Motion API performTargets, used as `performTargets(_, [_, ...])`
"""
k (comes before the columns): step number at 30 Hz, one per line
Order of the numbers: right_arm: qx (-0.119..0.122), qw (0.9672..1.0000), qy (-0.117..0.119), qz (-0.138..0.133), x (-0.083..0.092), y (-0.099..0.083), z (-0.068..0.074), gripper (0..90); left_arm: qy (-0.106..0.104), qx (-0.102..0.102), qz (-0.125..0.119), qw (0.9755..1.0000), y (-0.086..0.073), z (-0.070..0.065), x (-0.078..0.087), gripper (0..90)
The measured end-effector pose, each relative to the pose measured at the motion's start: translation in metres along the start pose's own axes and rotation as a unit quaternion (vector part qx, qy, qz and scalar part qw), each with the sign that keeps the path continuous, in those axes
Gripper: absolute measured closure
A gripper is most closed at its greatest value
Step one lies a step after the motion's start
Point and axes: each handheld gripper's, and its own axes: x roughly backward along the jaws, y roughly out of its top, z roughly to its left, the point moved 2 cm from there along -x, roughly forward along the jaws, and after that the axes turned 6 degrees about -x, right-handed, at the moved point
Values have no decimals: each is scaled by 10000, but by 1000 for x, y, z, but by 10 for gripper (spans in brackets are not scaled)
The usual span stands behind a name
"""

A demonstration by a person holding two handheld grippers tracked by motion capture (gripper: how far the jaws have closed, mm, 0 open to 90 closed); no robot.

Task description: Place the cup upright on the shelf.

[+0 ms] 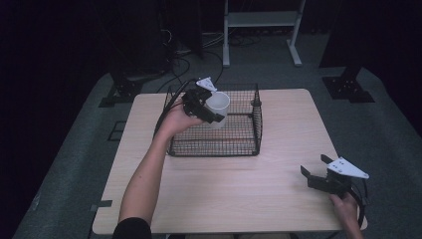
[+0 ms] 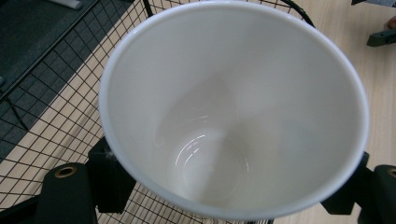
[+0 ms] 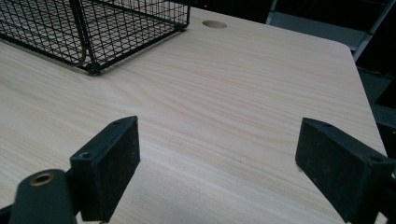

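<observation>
Overhead, white cup (image 1: 218,105) is clamped in left gripper (image 1: 211,110) and held over rear left part of black wire basket (image 1: 234,144), tilted, above basket floor. Basket is set on wooden table (image 1: 239,194). Right gripper (image 1: 314,168) is held near table's right front edge, well apart from basket, jaws spread, nothing grasped.

Left gripper view: cup (image 2: 233,112) is seen from mouth, empty inside, pinched between both jaws; basket mesh (image 2: 56,112) is seen beneath.

Right gripper view: right gripper (image 3: 217,158) is released over bare tabletop (image 3: 224,93); basket corner (image 3: 93,28) is seen upper left.

The left claw (image 1: 213,110) holds a white cup (image 1: 219,105) over the wire basket (image 1: 239,142).
</observation>
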Motion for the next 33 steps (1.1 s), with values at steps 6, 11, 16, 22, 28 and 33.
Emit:
performTargets(6, [-8, 10000, 9, -9, 0, 0, 0, 131, -19, 63, 46, 10000, -3, 6, -10, 217])
performTargets(11, [-8, 10000, 10, -12, 0, 0, 0, 131, -22, 145, 72, 9999, -6, 11, -16, 217])
performTargets(16, [-5, 10000, 11, -12, 0, 0, 0, 131, -71, 198, 52, 9998, -9, 14, -20, 217])
performTargets(22, [-5, 10000, 11, -12, 0, 0, 0, 131, -82, 252, 57, 9996, -11, 17, -24, 217])
performTargets(28, [-12, 10000, 9, -14, 0, 0, 0, 130, -98, 297, 55, 9995, -13, 20, -31, 217])
performTargets(33, [-12, 10000, 12, -14, 0, 0, 0, 130, -87, 323, 70, 9994, -15, 22, -36, 217])
